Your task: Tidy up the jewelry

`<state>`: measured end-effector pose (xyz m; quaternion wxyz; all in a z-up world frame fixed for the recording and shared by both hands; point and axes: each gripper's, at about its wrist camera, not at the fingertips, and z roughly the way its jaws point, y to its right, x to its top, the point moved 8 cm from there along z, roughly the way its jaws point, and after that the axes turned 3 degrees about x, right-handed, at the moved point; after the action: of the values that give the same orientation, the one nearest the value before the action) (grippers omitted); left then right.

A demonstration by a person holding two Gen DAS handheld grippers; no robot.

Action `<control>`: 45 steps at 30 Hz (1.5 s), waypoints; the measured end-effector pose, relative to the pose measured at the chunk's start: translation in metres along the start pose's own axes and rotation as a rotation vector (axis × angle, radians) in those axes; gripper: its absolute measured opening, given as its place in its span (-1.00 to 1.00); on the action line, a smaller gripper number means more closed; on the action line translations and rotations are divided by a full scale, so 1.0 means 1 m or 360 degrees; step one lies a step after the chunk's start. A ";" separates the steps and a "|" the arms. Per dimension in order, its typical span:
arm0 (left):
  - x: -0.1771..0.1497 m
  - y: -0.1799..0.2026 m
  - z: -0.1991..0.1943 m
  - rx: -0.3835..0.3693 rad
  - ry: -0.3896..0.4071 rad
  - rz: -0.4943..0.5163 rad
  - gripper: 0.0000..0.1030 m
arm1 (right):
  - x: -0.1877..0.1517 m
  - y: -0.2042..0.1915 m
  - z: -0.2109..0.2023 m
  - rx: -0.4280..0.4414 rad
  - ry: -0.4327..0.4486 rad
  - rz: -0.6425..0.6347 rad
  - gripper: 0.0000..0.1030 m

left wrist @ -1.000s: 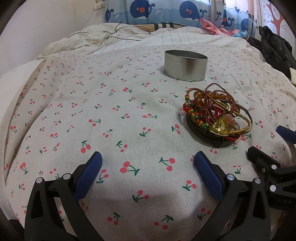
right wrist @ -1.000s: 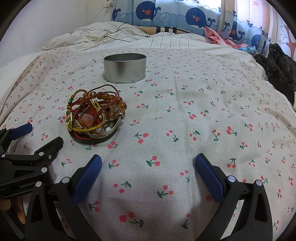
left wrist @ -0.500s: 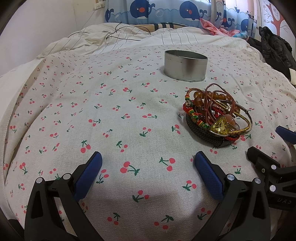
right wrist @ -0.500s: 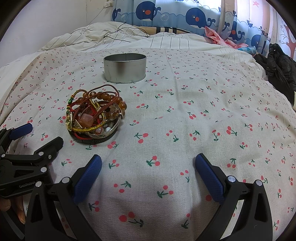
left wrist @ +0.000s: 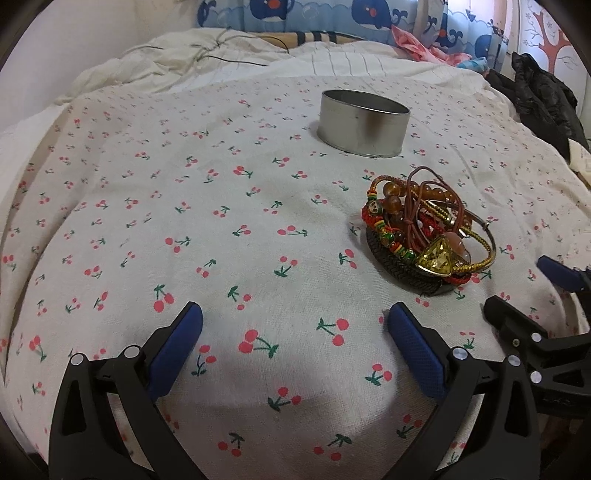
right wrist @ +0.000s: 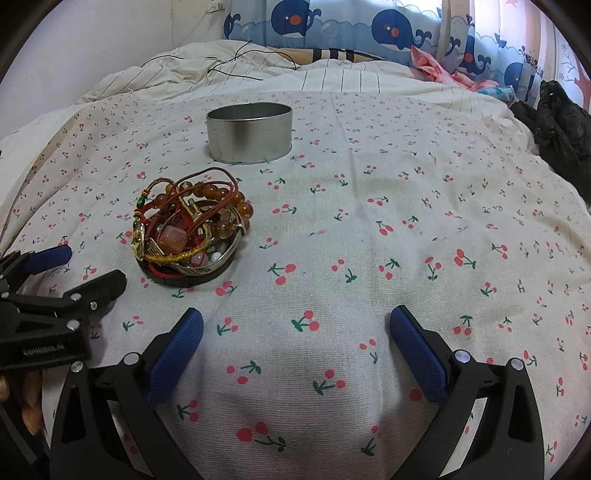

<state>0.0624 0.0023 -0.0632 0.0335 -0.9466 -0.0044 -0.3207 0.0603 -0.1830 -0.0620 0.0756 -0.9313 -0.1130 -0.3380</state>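
— Jewelry pile (left wrist: 424,236): how many heaps do you count on the bed?

— One. A single tangle of bracelets lying on the cherry-print sheet (left wrist: 221,206). Inside it I make out an amber bead strand, red and gold cords, a thin metal bangle, a dark braided band at the bottom and a yellow faceted triangular stone. An exact count of pieces is beyond me; they overlap too much.

— Containers?

— One round metal tin (left wrist: 364,123), open at the top, standing upright on the sheet just beyond the pile and apart from it. Its inside is not visible from either camera.

— And the tools?

— Two. The left gripper (left wrist: 295,339) has its blue-padded fingers spread wide, nothing between them, only sheet. The right gripper (right wrist: 295,343) is the same: fingers far apart, holding nothing.

— Where does the heap sit relative to each?

— From the left wrist camera it lies ahead and to the right, past the right-hand fingertip, not touching it. From the right wrist camera the pile (right wrist: 190,236) lies ahead and to the left, beyond the left-hand fingertip. So it rests between the two tools, nearer their inner sides, and the tin (right wrist: 249,133) is farther out behind it.

— Anything else?

— A dark garment (right wrist: 557,125) at the right edge of the bed, and a whale-print curtain (right wrist: 332,22) at the back.
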 end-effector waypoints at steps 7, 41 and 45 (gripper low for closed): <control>0.020 -0.007 -0.002 -0.0028 -0.0005 0.0045 0.88 | 0.025 0.005 -0.019 0.0078 0.0040 -0.0095 0.88; 0.070 0.044 -0.003 -0.0721 0.0156 0.0011 0.86 | 0.098 -0.036 0.040 0.1208 -0.0248 -0.0285 -0.95; 0.071 0.043 0.004 -0.0771 0.0131 -0.0053 0.67 | 0.106 -0.028 0.032 0.1231 -0.0191 -0.0225 -0.95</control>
<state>0.1224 -0.0415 -0.0255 -0.1995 -0.9130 0.0585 -0.3512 0.1513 -0.1318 -0.0155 0.3905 -0.8422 -0.2999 -0.2200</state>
